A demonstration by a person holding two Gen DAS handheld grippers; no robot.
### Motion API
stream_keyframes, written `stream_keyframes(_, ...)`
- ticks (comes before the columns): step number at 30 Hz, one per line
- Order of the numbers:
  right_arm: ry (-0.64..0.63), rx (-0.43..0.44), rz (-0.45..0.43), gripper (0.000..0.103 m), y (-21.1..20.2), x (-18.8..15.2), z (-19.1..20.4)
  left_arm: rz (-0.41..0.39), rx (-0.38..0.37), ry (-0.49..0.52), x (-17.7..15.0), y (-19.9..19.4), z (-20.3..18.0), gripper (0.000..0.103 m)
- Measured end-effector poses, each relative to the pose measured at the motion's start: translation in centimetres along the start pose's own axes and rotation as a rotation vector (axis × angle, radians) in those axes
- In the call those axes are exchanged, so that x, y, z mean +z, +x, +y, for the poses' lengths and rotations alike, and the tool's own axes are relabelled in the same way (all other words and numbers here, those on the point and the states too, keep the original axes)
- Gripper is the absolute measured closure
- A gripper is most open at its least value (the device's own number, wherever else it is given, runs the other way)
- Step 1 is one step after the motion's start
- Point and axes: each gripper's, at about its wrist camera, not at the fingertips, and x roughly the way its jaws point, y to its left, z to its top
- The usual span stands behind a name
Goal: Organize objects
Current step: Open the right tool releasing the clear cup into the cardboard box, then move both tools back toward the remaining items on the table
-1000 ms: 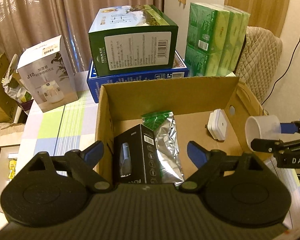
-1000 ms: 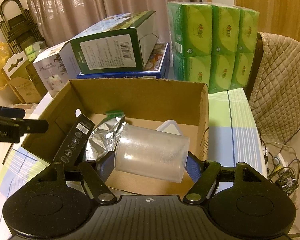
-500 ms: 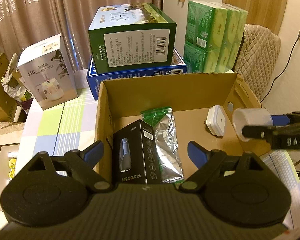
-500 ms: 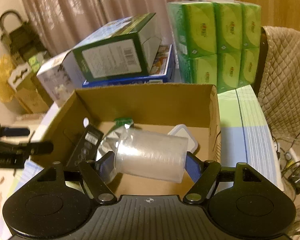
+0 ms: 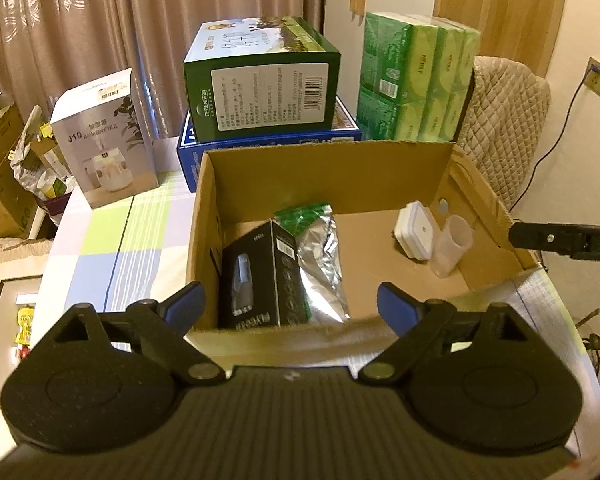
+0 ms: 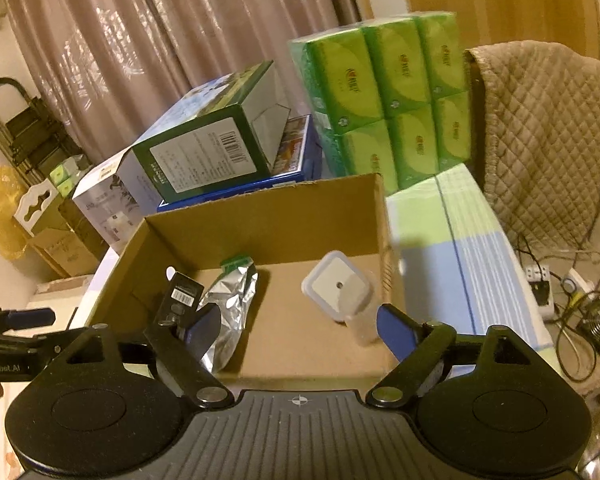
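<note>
- Left tool point(image 5: 291, 305): jaws wide, nothing between the pads; it hangs over the near wall of the cardboard box point(image 5: 324, 168).
- Right tool point(image 6: 298, 330): jaws have just been opening and stand wide. The clear plastic cup point(image 5: 451, 245) is out of the grip, no pad on it.
- Cup sits inside the box at its right wall, mouth up and tilted, just beside the white square container point(image 5: 415, 235). Can't tell whether it leans on the container or on the wall.
- Black product box point(image 5: 260, 280) stands upright in the left part of the box, near the left wall.
- Silver foil pouch with green top point(image 5: 320, 264) lies right of the black product box, touching it.
- Cardboard box sits on the checked desk point(image 5: 100, 236), taking up most of the near right part.
- Behind it toward the far edge: green carton point(image 5: 260, 92) stacked on a blue flat box point(image 5: 268, 144); green tissue packs point(image 5: 416, 80) at the far right corner.
- White humidifier box point(image 5: 104, 136) stands upright toward the far left corner, apart from the cardboard box.
- Quilted chair cover point(image 6: 540, 132) beyond the desk's right edge.
</note>
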Motion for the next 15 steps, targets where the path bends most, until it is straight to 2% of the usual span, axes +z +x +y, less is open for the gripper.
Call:
stream_keyframes(5, -0.022, -0.017, -0.005, 0.021, -3.4, -2.3, 0.0, -0.010, 0.003, -0.023, -2.0, -2.2, -0.6, 0.010)
stream_keyframes(15, -0.019, -0.040, 0.018, 0.021, -10.6, -9.8, -0.5, 0.002, 0.016, -0.088, -7.5, -6.9, -1.1, 0.004)
